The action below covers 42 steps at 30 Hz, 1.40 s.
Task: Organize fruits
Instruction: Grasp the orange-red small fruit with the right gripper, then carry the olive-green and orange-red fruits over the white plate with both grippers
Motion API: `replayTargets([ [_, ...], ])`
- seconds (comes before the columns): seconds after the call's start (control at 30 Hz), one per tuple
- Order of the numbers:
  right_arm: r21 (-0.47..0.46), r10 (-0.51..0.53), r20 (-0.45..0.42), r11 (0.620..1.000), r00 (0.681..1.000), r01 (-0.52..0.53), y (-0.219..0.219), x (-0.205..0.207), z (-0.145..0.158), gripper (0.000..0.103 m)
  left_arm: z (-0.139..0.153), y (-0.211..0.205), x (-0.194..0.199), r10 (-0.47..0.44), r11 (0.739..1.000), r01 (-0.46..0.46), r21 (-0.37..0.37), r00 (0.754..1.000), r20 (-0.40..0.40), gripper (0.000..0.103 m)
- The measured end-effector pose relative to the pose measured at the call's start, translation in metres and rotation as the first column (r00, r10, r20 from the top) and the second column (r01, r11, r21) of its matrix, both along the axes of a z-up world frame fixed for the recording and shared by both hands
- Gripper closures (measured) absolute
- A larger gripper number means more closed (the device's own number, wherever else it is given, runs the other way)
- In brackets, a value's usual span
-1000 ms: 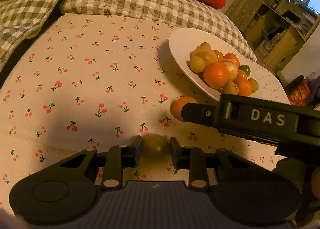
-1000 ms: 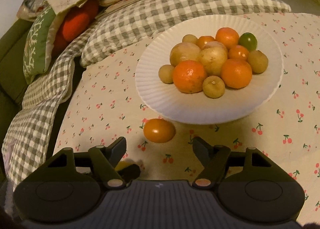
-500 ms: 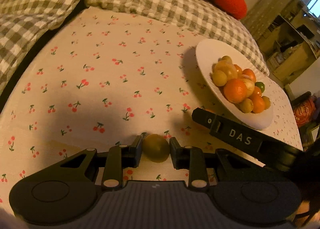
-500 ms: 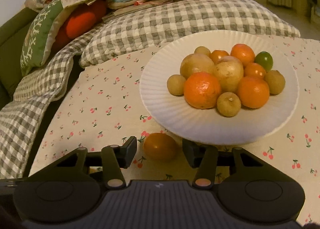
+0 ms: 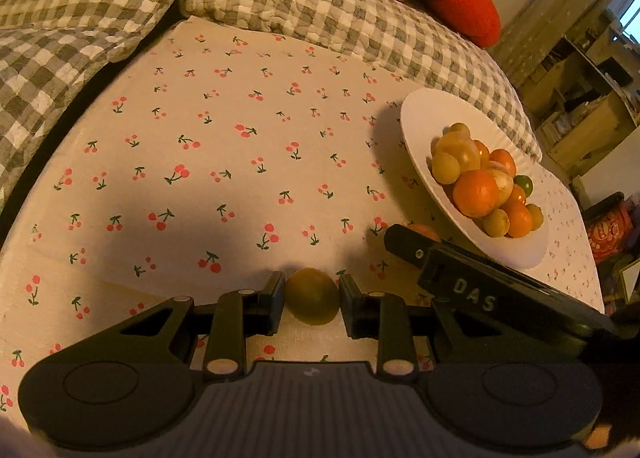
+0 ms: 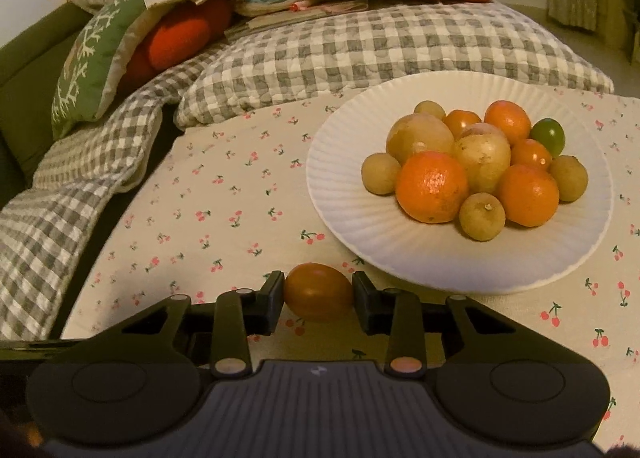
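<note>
Cherry-print cloth [image 5: 224,161]; left gripper [image 5: 312,296] clamped on yellow-green fruit [image 5: 312,302], right gripper's [image 6: 318,294] jaws closing on orange fruit [image 6: 318,292]

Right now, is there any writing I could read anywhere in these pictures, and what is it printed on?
"DAS": white letters on the side of the black right gripper, seen from the left wrist camera.
Orange bag at the far right edge: it carries a printed design, too blurred to read.
Shelves in the background: whatever stands there is too small to read.
</note>
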State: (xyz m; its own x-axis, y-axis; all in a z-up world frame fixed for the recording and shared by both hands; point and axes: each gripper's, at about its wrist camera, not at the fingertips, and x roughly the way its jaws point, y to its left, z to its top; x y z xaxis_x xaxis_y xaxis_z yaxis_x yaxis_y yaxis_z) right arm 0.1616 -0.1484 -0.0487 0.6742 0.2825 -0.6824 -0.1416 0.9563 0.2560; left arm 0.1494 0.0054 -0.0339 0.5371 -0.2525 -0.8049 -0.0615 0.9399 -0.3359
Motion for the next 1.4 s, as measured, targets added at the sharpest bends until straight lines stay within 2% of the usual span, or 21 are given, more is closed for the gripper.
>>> replayTargets([
  [0.1, 0.055, -0.001, -0.023, 0.998, 1.000, 0.002, -0.005, 0.000, 0.004, 0.070, 0.003, 0.002, 0.000, 0.009, 1.000, -0.009, -0.005, 1.000, 0.007, 0.088],
  [0.47, 0.155, 0.027, -0.037, 0.988, 0.999, -0.021, -0.007, -0.006, 0.014, 0.070, 0.008, 0.003, -0.001, 0.016, 1.000, -0.016, -0.003, 0.999, 0.029, 0.088],
  [0.7, 0.148, 0.040, -0.005, 0.988, 0.999, -0.039, -0.005, -0.012, 0.023, 0.070, 0.013, 0.005, -0.002, 0.019, 1.000, -0.019, 0.000, 0.999, 0.047, 0.088],
  [0.87, 0.181, 0.072, 0.011, 0.981, 0.997, -0.072, -0.008, -0.014, 0.032, 0.070, 0.016, 0.005, -0.003, 0.016, 1.000, -0.015, -0.008, 0.998, 0.055, 0.088],
  [1.4, 0.236, 0.093, 0.073, 0.966, 0.993, -0.108, -0.027, -0.018, 0.053, 0.070, 0.031, -0.003, -0.006, -0.003, 0.998, -0.005, 0.057, 0.990, 0.143, 0.088],
])
